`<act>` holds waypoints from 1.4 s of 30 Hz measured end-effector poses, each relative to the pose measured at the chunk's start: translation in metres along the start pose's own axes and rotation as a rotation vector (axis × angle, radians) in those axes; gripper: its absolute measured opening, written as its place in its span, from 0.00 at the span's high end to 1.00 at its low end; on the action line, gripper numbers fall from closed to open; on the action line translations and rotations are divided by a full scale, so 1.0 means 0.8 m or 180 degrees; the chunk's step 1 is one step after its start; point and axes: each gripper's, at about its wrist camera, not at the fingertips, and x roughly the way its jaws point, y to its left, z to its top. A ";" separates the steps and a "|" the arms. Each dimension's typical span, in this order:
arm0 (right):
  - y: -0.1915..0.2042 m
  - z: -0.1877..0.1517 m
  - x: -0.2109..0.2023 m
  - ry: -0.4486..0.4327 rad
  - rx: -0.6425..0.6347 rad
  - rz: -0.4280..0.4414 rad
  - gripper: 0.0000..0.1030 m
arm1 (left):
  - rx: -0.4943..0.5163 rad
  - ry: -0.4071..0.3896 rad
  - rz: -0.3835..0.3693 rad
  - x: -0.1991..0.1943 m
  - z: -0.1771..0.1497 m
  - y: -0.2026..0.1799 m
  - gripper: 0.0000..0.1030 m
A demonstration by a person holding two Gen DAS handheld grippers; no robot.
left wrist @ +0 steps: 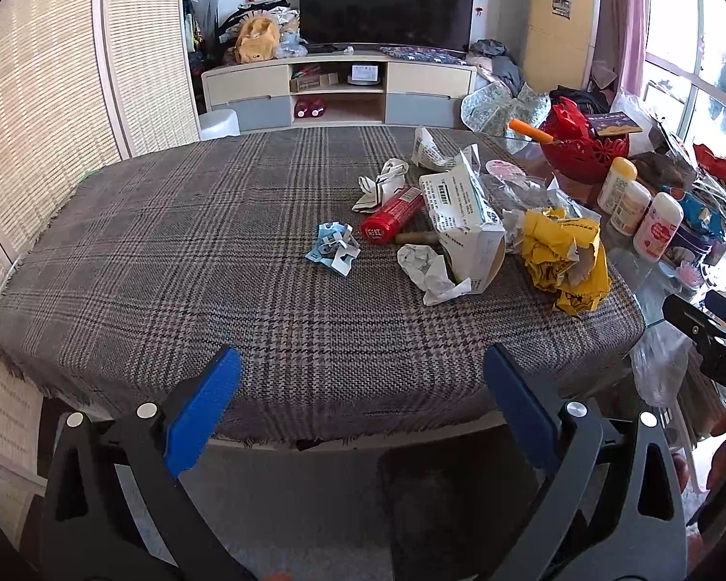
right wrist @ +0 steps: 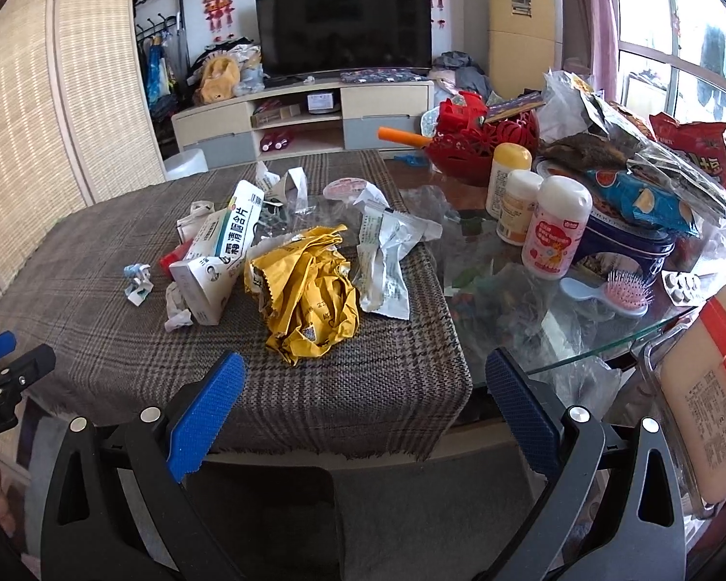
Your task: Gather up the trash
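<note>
Left gripper [left wrist: 360,404] and right gripper [right wrist: 363,404] jaws spread, empty, crumpled yellow wrapper [right wrist: 305,293] beside white medicine box [right wrist: 218,261] (flap open, contents unseen), red basket [right wrist: 479,145] holding orange-handled tool [right wrist: 401,137].

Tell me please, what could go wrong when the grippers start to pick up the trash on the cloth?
1. The crumpled yellow wrapper touches the white medicine box; grabbing one may drag the other.
2. The three bottles stand upright beside the trash; a reaching right gripper might topple them.
3. The cloth could bunch under the fingers.
</note>
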 end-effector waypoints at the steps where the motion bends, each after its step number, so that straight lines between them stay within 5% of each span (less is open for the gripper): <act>1: 0.001 0.000 0.001 0.0022 -0.0010 0.0015 0.03 | -0.0013 0.0012 -0.0003 0.002 0.000 0.003 0.08; 13: 0.015 0.013 0.032 0.0235 -0.0063 0.0088 0.03 | -0.0161 0.0265 -0.0130 0.038 0.013 0.023 0.08; 24: 0.024 0.092 0.062 0.0311 0.0103 0.0302 0.03 | -0.0159 0.0511 -0.0119 0.098 0.093 0.054 0.08; 28: 0.034 0.118 0.085 0.0601 0.0171 0.0428 0.05 | -0.0182 0.0783 -0.0269 0.143 0.121 0.059 0.08; 30: 0.039 0.125 0.095 0.0714 0.0184 0.0472 0.14 | -0.0145 0.0918 -0.0319 0.164 0.131 0.056 0.10; 42: 0.045 0.107 0.147 0.1116 0.0263 0.0534 0.19 | -0.0064 0.1165 -0.0376 0.229 0.133 0.052 0.30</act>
